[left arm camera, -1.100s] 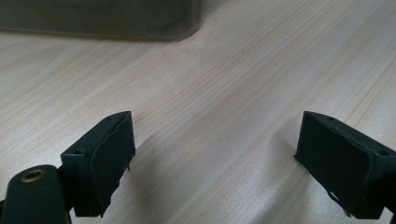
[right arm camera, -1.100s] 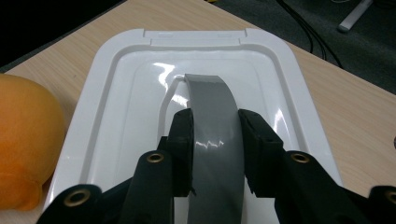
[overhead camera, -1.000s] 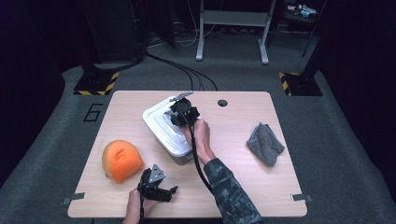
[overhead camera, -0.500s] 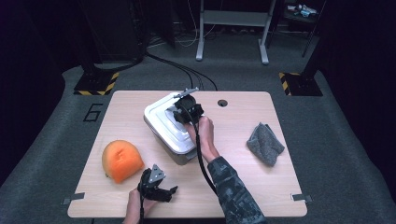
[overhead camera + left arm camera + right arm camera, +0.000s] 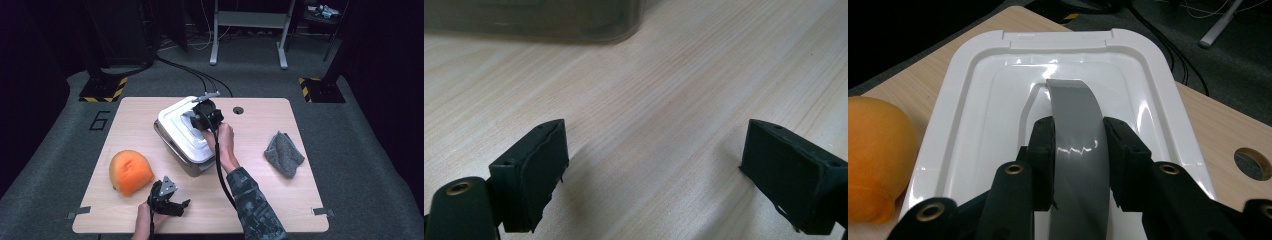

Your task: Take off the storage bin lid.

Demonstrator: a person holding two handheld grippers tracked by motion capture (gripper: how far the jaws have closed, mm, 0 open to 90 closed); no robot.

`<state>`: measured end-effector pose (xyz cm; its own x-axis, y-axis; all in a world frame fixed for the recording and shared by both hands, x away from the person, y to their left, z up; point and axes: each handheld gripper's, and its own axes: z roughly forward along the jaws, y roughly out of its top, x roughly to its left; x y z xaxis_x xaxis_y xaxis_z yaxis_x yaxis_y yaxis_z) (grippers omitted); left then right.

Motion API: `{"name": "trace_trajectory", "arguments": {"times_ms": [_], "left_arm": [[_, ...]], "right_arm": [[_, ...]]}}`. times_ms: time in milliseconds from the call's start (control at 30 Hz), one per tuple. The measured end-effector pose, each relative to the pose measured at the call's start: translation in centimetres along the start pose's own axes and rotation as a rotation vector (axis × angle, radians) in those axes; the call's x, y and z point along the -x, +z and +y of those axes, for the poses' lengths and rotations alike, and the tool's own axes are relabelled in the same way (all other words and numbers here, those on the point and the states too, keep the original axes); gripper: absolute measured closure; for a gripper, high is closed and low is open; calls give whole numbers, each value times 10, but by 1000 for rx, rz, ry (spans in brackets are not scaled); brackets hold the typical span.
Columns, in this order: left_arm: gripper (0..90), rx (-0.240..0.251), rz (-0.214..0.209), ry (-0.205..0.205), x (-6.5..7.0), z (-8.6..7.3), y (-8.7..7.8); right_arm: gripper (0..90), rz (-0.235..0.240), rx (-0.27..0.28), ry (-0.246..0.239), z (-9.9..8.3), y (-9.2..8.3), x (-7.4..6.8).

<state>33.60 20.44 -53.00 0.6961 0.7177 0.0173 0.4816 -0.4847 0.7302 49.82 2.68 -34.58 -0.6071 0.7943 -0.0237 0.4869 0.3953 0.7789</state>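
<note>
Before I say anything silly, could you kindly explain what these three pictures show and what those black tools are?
There is no robot here: a person holds a hand tool with two black jaws in each hand. The high view looks down on a wooden table from above the person's side. The other two pictures come from small cameras riding on the tools, looking along their jaws.

On the table stand a grey box with a white lid, an orange dome-shaped thing at the left, and a crumpled grey cloth at the right.

The right gripper is shut on the lid's grey handle, one jaw on each side of it. The left gripper rests low over bare wood at the near edge, jaws wide apart with nothing between them.
</note>
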Motion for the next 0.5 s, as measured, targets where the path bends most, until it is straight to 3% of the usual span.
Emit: {"name": "trace_trajectory", "arguments": {"times_ms": [500], "left_arm": [[112, -1, -2, 0, 0, 0, 0]], "right_arm": [[669, -35, 22, 34, 0, -20, 24]]}}
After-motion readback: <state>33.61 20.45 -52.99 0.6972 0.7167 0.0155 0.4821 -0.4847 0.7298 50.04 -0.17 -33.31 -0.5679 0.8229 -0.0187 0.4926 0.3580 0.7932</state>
